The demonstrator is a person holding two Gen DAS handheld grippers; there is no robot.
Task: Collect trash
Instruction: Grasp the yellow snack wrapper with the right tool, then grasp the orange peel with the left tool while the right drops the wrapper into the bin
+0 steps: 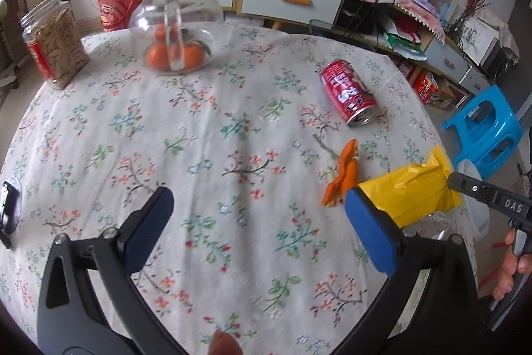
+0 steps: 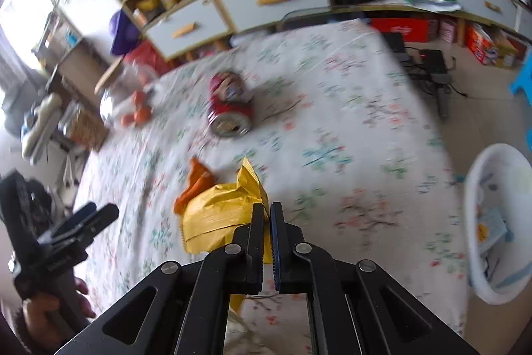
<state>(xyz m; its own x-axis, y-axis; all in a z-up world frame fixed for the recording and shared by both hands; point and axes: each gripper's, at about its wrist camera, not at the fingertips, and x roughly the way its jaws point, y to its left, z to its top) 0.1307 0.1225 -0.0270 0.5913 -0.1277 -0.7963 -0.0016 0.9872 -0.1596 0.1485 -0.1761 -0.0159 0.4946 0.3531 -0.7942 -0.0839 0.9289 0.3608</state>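
Note:
My right gripper [image 2: 267, 211] is shut on a crumpled yellow wrapper [image 2: 219, 215], pinching its right edge just above the floral tablecloth; the wrapper also shows in the left wrist view [image 1: 412, 188]. An orange peel [image 1: 342, 178] lies beside the wrapper, also seen in the right wrist view [image 2: 196, 182]. A red drink can [image 1: 349, 92] lies on its side further back, and shows in the right wrist view [image 2: 229, 105]. My left gripper [image 1: 259, 212] is open and empty above the table's middle.
A white bin [image 2: 498, 222] with some trash stands on the floor right of the table. A glass jar of oranges [image 1: 176, 22] and a snack jar [image 1: 55, 45] stand at the far left. A blue stool [image 1: 485, 128] sits beyond the table's right edge.

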